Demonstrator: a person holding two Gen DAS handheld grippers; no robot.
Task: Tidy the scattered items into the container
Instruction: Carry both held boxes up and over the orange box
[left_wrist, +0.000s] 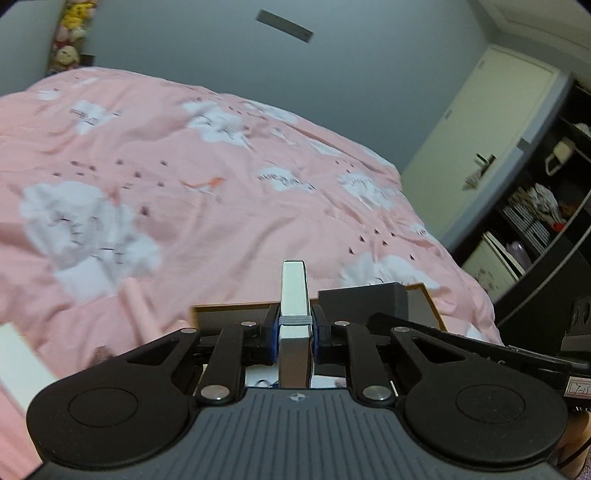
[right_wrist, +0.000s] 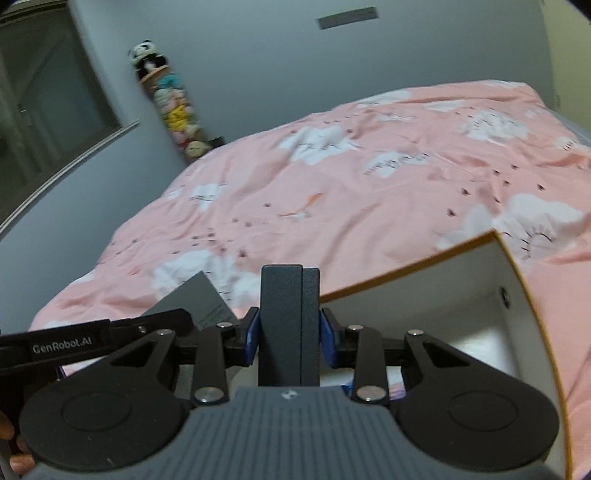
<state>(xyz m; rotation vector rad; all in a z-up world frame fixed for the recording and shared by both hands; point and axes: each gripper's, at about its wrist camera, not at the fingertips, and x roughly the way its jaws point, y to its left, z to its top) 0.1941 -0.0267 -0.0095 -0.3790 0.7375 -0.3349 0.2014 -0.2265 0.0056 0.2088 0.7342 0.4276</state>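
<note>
Wide pink bed (left_wrist: 207, 177) under everything, cloud-printed cover rumpled, running from the near edge to the far grey wall. On it, low and near, a white container (right_wrist: 472, 280) with an orange-brown rim, open-topped, lying right of and just beyond the right gripper (right_wrist: 289, 328) in its own view; in the left view only a strip of the same rim showing, just past the fingers. Inside, as far as visible: white walls and a glimpse of something blue at the bottom, too hidden to name. Right gripper clamped on a dark navy box (right_wrist: 290, 317), long axis running out along the fingers and away from the camera, blue pads pressing both flanks. Left gripper (left_wrist: 294, 328) nearly closed, clamped on a slim white-and-silver box (left_wrist: 293, 291) ringed by a rubber band, also pointing straight ahead. Both held items lifted over the container, neither yet inside. Judged: right hand the nearer, needing a shift rightward and down past the rim; left to follow. A grey card (right_wrist: 199, 299) lying on the bed to the left, untouched.
</note>
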